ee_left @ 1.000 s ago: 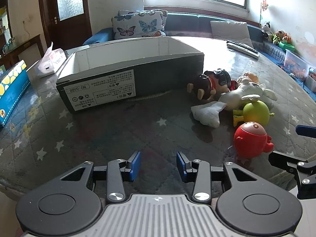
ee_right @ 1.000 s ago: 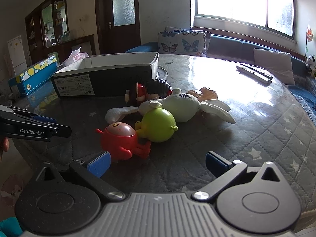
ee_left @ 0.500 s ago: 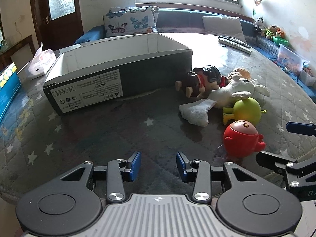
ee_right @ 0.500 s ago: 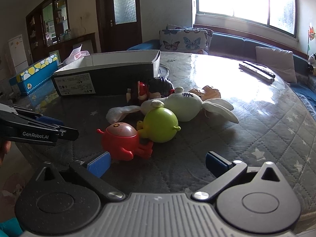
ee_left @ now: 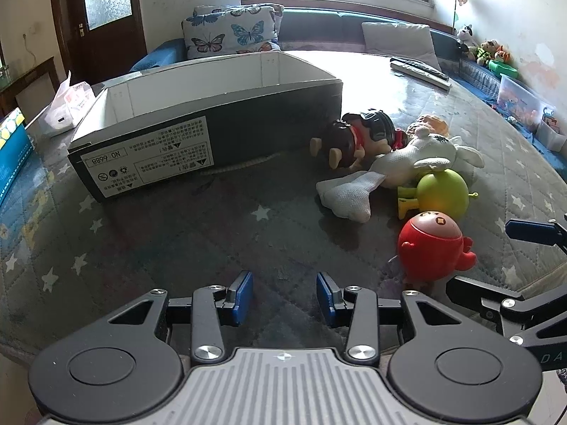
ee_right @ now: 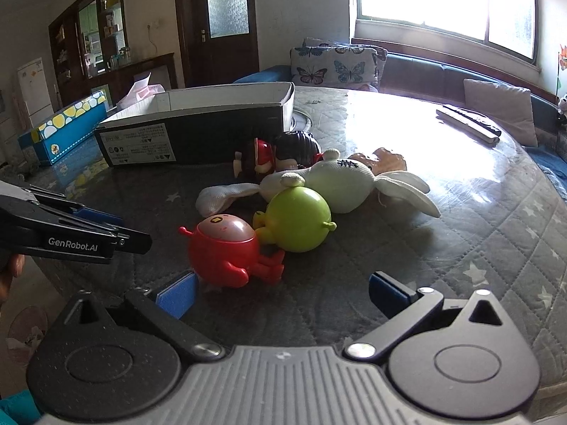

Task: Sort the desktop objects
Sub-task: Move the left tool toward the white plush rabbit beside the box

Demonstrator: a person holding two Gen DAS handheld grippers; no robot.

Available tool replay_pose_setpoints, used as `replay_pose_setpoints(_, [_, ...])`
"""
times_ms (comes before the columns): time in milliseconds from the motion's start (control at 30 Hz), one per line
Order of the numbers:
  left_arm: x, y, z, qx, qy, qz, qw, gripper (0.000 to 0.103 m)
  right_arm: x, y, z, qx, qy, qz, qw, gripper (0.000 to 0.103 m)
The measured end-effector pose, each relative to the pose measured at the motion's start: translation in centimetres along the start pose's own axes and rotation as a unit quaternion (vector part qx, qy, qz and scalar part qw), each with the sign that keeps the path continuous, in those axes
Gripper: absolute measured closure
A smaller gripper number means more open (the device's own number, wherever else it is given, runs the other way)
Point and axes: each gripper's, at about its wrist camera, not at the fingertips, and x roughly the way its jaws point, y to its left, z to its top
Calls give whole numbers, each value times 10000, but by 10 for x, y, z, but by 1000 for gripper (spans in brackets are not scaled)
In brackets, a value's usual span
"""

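Observation:
A black cardboard box [ee_left: 198, 131], white inside and open on top, stands on the quilted table; it also shows in the right wrist view [ee_right: 198, 131]. To its right lies a pile of toys: a red round figure [ee_left: 430, 249] [ee_right: 223, 251], a green round figure [ee_left: 441, 191] [ee_right: 297, 225], a white plush rabbit [ee_left: 407, 163] [ee_right: 340, 184] and a dark-haired doll [ee_left: 358, 136] [ee_right: 283, 154]. My left gripper [ee_left: 284, 295] is open and empty above bare table. My right gripper [ee_right: 280, 292] is open wide, just short of the red figure.
A blue dotted box [ee_right: 63, 129] and a tissue pack [ee_left: 69, 104] lie at the table's left. Remote controls [ee_left: 420, 71] lie at the far right. A sofa with butterfly cushions [ee_left: 230, 35] stands behind the table. The table edge runs just below both grippers.
Both grippers have moved forward over the table; the box and toys look larger and nearer. The right gripper has closed in on the red figure. No toy has moved.

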Motion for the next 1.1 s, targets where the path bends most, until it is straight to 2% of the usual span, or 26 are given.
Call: replay_pose_setpoints(1100, [8, -3, 8, 117, 83, 4, 9999, 61, 6, -4, 5, 81, 57, 54, 9999, 0])
